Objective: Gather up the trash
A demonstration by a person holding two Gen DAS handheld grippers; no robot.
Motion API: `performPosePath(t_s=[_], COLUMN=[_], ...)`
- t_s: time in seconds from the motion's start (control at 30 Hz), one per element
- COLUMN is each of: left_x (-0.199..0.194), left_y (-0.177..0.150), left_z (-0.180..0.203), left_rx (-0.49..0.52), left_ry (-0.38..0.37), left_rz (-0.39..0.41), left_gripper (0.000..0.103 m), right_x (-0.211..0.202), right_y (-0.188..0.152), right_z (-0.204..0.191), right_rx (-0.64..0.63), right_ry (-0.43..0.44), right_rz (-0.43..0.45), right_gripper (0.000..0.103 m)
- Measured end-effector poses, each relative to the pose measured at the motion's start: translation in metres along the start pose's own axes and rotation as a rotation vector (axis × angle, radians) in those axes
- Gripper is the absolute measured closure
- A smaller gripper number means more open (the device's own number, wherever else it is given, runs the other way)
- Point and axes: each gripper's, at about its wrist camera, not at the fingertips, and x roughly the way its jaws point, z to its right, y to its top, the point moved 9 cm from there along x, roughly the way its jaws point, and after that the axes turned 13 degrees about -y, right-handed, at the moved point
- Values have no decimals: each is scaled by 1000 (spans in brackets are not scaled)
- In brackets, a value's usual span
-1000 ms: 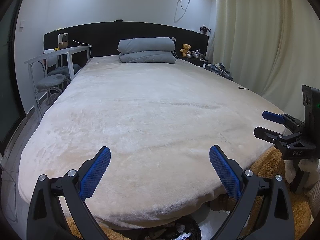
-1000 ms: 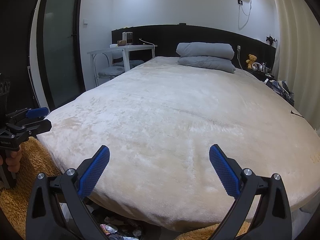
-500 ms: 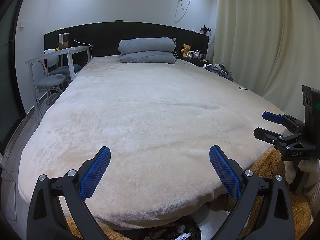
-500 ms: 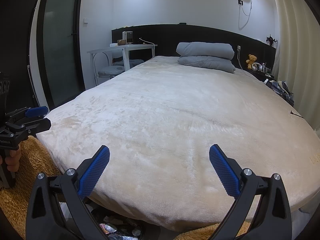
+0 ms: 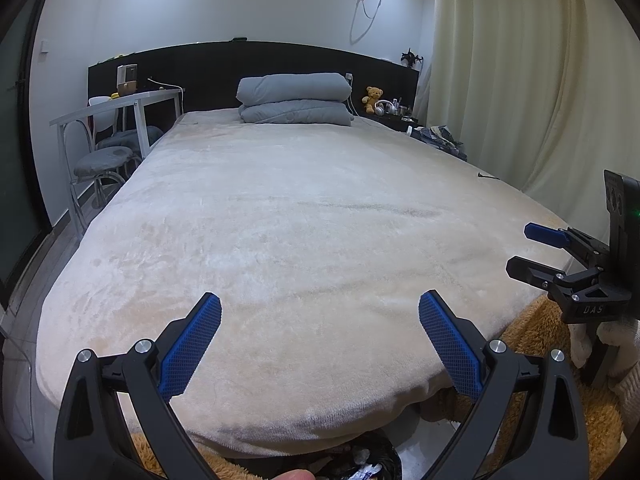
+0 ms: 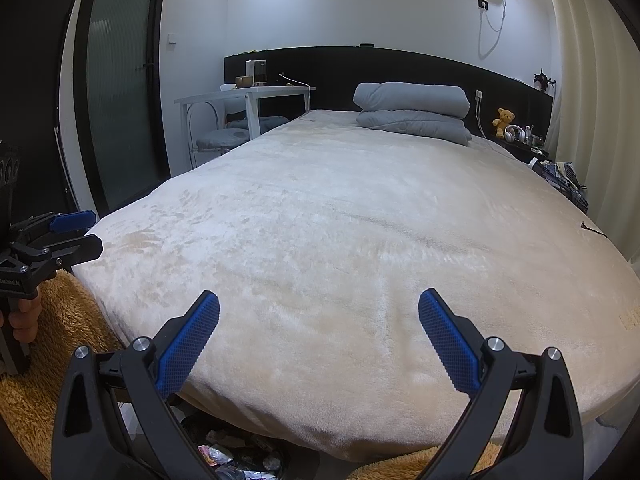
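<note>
Filling most of both frames: a bed under a cream blanket, grey pillows lying at upper centre. Spreading along the lower edges: a brown rug. Hovering at bottom, both wide apart and holding nothing: left gripper, right gripper. Sitting at bottom centre, below the bed's near edge: trash in a dark bag.

A home bedroom: a wide bed, folded grey duvet, curtains, a teddy bear.
</note>
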Motion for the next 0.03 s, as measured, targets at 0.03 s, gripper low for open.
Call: performPosePath(t_s=[0.03], left_x=[0], left_y=[0], left_z=[0], left_rx=[1], left_ry=[0], left_rz=[-1], left_gripper=[6], right_x=[0], right_y=[0], right_z=[0], right_rx=[0], right_ry=[0], right_rz=[0], right_gripper=[4])
